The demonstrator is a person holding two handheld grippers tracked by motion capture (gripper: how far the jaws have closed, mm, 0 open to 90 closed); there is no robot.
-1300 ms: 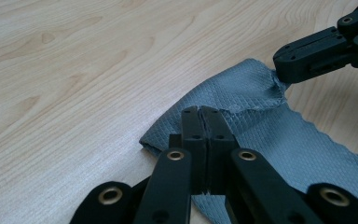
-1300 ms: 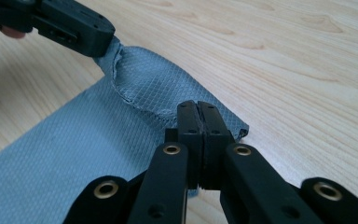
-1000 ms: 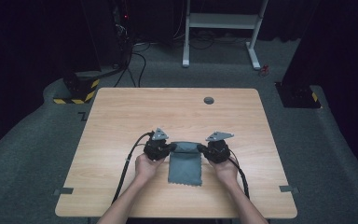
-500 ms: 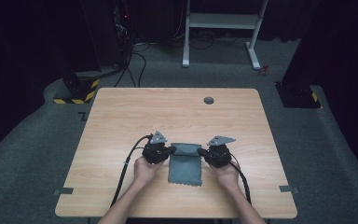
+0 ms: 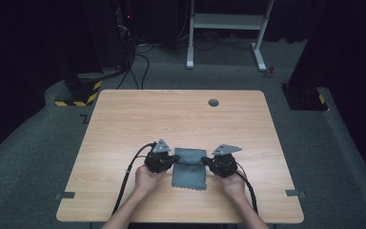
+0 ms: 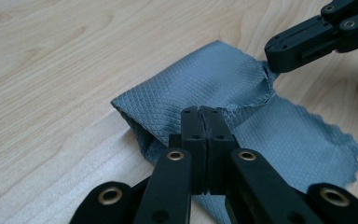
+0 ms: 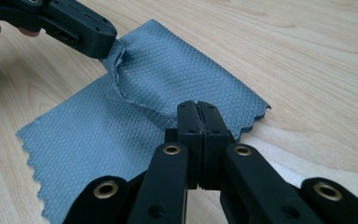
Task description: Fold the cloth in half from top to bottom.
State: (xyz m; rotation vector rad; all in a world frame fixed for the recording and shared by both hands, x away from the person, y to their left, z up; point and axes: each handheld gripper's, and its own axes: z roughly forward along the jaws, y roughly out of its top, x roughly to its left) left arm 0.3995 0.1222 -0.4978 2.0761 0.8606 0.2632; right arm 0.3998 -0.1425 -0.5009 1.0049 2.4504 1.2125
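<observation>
Both grippers' fingers clamped on grey cloth (image 5: 189,168) corners, fold lifted in gripper views, seemingly flat from above

One grey cloth (image 5: 189,168) is being seen on one wooden table (image 5: 138,124). Two grippers are being counted, a left gripper (image 5: 175,158) and a right gripper (image 5: 205,161), along with two hands. One small round dark thing (image 5: 213,102), possibly a cable hole, is being made out near the far edge.

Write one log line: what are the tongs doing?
left tongs: shut on cloth | right tongs: shut on cloth | cloth: folded over, on table
</observation>
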